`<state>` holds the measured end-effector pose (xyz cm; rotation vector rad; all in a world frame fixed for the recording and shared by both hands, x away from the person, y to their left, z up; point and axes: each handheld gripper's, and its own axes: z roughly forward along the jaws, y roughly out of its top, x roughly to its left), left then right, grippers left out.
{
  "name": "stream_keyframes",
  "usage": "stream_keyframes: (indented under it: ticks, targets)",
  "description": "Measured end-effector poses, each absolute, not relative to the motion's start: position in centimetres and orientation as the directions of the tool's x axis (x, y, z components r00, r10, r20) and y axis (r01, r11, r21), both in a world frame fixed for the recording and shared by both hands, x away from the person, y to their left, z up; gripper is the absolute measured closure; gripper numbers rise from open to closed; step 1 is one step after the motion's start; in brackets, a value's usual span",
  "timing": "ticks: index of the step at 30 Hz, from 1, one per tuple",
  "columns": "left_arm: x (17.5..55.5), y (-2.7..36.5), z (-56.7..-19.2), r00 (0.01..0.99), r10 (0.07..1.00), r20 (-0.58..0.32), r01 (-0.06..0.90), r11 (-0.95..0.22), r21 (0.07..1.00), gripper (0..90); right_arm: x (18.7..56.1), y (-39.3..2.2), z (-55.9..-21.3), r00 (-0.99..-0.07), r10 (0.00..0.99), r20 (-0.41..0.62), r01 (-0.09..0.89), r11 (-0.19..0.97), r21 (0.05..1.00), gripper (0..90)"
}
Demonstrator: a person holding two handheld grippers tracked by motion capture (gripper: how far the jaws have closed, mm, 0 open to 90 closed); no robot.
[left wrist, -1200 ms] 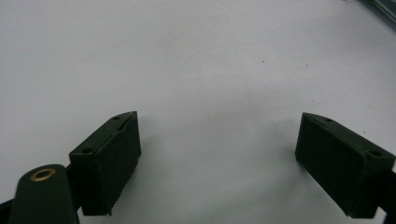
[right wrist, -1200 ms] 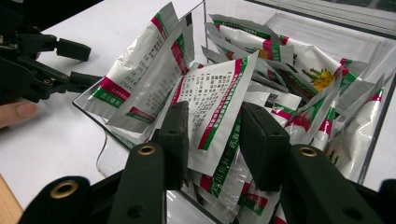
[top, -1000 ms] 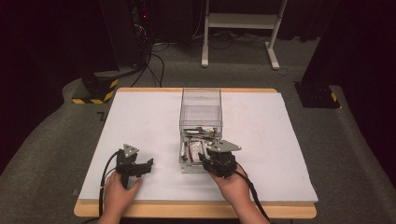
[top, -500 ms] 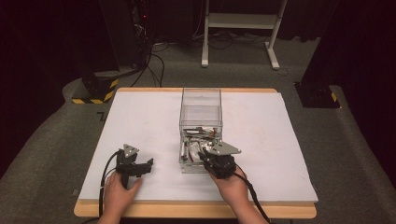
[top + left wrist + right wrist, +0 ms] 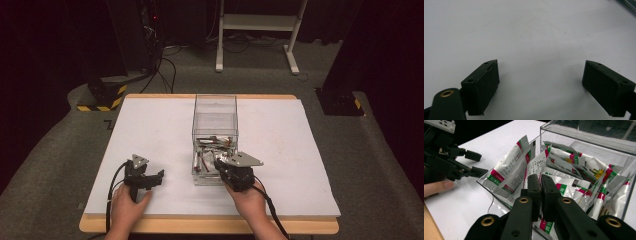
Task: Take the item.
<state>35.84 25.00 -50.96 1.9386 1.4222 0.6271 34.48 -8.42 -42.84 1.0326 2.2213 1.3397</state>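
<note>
Our right gripper point(image 5: 541, 185) has just closed, pinching a sachet point(image 5: 537, 167) in the clear box point(image 5: 584, 137); our left gripper point(image 5: 541, 82) stays spread.

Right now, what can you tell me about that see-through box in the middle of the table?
The clear box looks like rigid transparent plastic, tall, straight-walled and open at the top. It stands upright on the white table, near the middle. Inside lies a loose heap of sachets, white with red and green printing, some leaning on the walls. The right gripper reaches into its near end, jaws closed on one sachet's edge. The left gripper rests apart on the table, not touching the box.
</note>
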Motion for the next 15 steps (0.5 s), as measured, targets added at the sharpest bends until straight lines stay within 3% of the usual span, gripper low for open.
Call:
stream_keyframes:
  ticks: [15]
  targets:
    - [35.84,24.99,-50.96,0.299,0.954,0.003,0.646,-0.205,0.735,14.3,34.30,-9.17,-42.26,-0.663,0.745,0.070,0.375,0.250,0.893,87.3]
